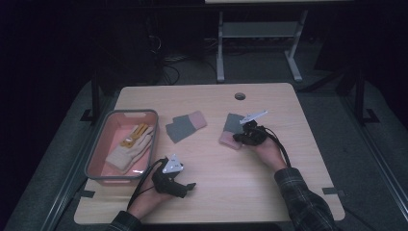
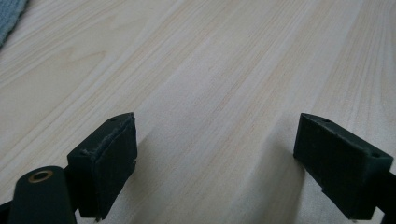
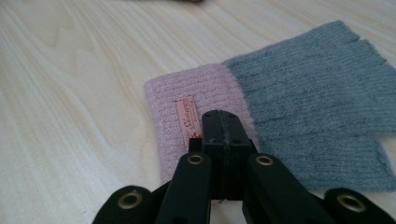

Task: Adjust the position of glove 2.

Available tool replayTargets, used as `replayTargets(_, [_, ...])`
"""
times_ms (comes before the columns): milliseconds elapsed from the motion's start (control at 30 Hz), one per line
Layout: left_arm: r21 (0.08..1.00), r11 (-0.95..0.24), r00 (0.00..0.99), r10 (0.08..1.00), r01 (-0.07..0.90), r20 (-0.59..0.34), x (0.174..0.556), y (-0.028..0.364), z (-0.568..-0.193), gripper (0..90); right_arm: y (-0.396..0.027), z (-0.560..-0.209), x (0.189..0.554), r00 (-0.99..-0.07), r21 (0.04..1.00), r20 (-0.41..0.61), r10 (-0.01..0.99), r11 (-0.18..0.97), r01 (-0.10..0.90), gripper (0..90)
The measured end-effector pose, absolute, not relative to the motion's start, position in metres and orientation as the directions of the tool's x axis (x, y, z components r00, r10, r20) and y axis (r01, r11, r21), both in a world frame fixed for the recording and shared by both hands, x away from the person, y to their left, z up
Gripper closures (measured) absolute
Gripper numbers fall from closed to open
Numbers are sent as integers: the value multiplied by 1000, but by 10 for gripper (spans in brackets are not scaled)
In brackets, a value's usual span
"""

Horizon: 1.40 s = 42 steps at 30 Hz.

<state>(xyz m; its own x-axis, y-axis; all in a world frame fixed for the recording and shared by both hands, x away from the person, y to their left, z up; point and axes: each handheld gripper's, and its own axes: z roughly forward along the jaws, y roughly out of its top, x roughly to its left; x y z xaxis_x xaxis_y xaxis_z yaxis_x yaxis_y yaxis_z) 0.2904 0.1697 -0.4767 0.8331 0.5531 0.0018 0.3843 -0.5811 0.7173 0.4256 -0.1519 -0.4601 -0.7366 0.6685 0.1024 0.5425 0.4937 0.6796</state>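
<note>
High view: pale wooden table (image 1: 216, 168), dark room.

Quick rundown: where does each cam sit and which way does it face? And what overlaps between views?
High view: above the person's side, facing forward and down on the table; both forearms, left gripper and right gripper show.
Left gripper view: on the left gripper, looking low along bare wood; jaws wide apart.
Right gripper view: on the right gripper, jaws shut over the pink cuff of the grey-and-pink glove.
Shared: that glove shows in the high view too.
</note>
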Motion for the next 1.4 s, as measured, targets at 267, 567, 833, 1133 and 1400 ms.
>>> replayTargets(267, [718,-580,833,554,385,1,290,170,-477,127,-150,-459,412,-762,669,107,639,520,530,900])
replayTargets(567, [717,-580,833,553,387,-3,290,169,-477,127,-149,-457,386,-785,654,101,611,554,516,900])
replayTargets(833, [717,-581,834,552,385,-1,289,169,-477,127,-153,-455,360,-800,644,104,591,573,507,900])
replayTargets(1133, [717,-582,835,550,383,1,290,169,-477,127,-159,-455,332,-811,637,107,575,586,500,900])
replayTargets(1400, [715,-585,836,549,383,1,288,169,-477,127,-166,-454,305,-820,632,111,562,597,494,900])
